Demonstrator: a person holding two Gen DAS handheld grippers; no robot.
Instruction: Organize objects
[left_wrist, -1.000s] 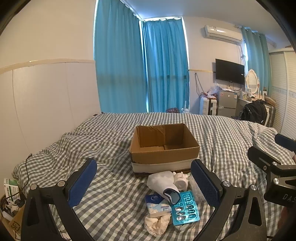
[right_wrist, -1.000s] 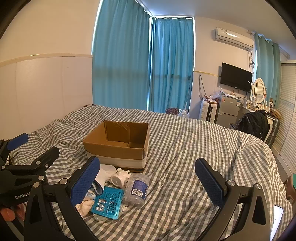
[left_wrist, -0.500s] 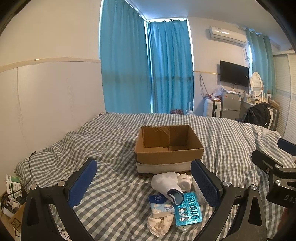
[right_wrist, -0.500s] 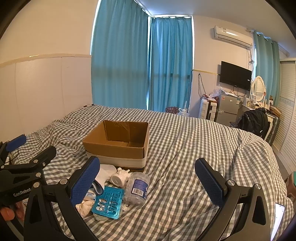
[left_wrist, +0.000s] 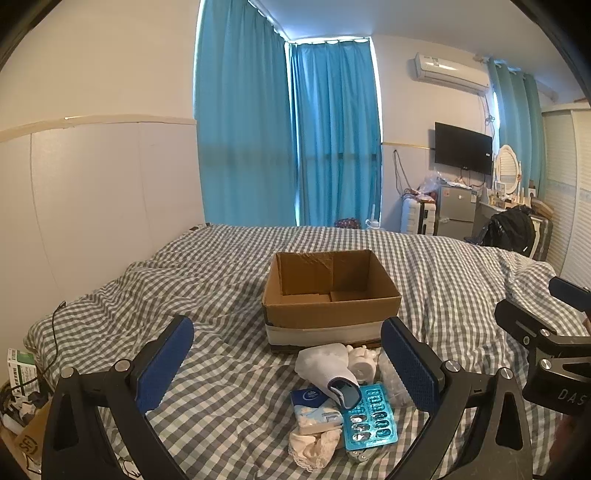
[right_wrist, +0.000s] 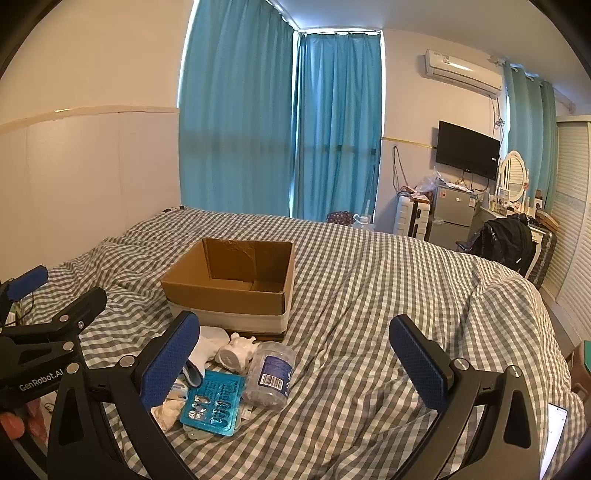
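Note:
An empty open cardboard box (left_wrist: 332, 295) (right_wrist: 236, 291) sits on the checked bed. In front of it lies a small pile: a white sock with a blue cuff (left_wrist: 327, 369), a white figurine (left_wrist: 364, 363) (right_wrist: 236, 350), a clear plastic jar (right_wrist: 271, 369), a blue blister pack (left_wrist: 369, 413) (right_wrist: 214, 400), a tissue packet (left_wrist: 314, 404) and a cream cloth (left_wrist: 314, 441). My left gripper (left_wrist: 288, 363) hovers open just before the pile. To the pile's right, my right gripper (right_wrist: 295, 360) is open too. Both hold nothing.
The grey checked bedspread (right_wrist: 388, 295) stretches far right and back. A white headboard wall (left_wrist: 92, 203) lies left, with boxes and a cable (left_wrist: 22, 369) beside the bed. A fridge, TV and backpack (right_wrist: 506, 240) stand beyond the bed.
The left view has swung slightly, so the box and pile sit a little further right in it. The right view is almost unchanged. Both grippers stay open.

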